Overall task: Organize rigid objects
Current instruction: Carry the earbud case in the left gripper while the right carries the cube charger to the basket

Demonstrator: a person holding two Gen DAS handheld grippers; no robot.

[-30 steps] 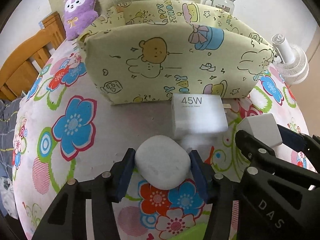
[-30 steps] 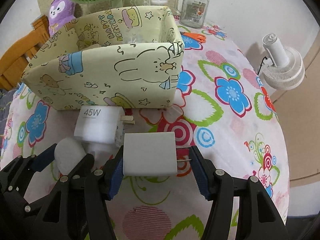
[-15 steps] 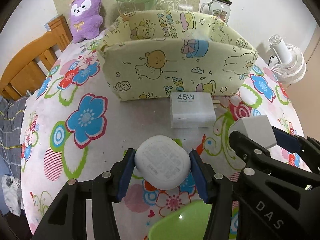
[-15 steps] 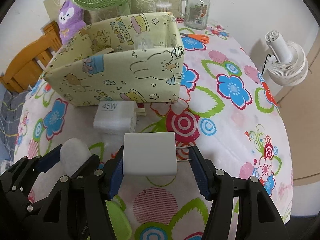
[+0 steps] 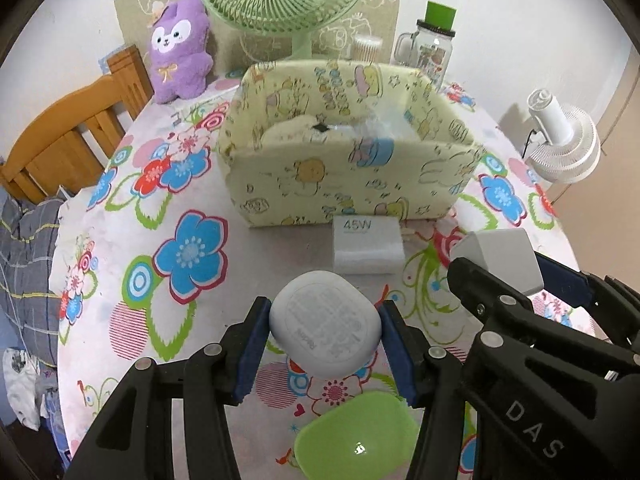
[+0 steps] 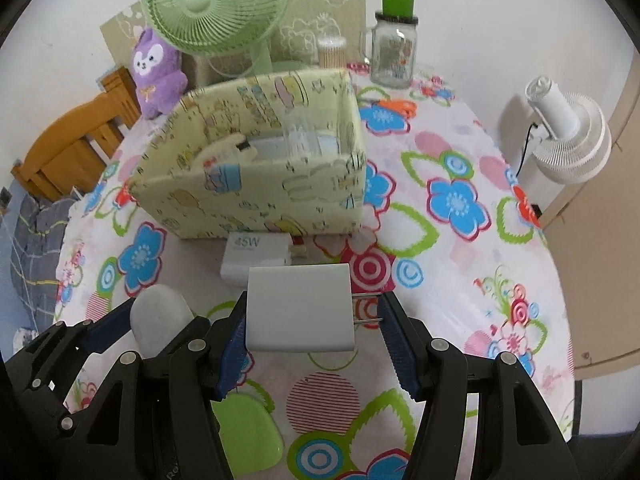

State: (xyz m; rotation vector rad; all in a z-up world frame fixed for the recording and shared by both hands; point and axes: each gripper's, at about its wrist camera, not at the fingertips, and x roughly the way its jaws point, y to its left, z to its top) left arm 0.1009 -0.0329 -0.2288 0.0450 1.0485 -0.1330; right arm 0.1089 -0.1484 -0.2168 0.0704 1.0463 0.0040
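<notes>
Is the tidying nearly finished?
Partly. Some things already lie in the yellow box. The left gripper holds a round white case, the right gripper a white plug. A 45W charger and green case wait on the table.

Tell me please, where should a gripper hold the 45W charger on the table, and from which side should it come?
Grip the 45W charger across its two long flat sides, coming from above. It lies flat on the tablecloth, label up, close against the fabric box, and its prongs stick out on the right in the right wrist view, so that end is probably a poor place for a pad.
</notes>
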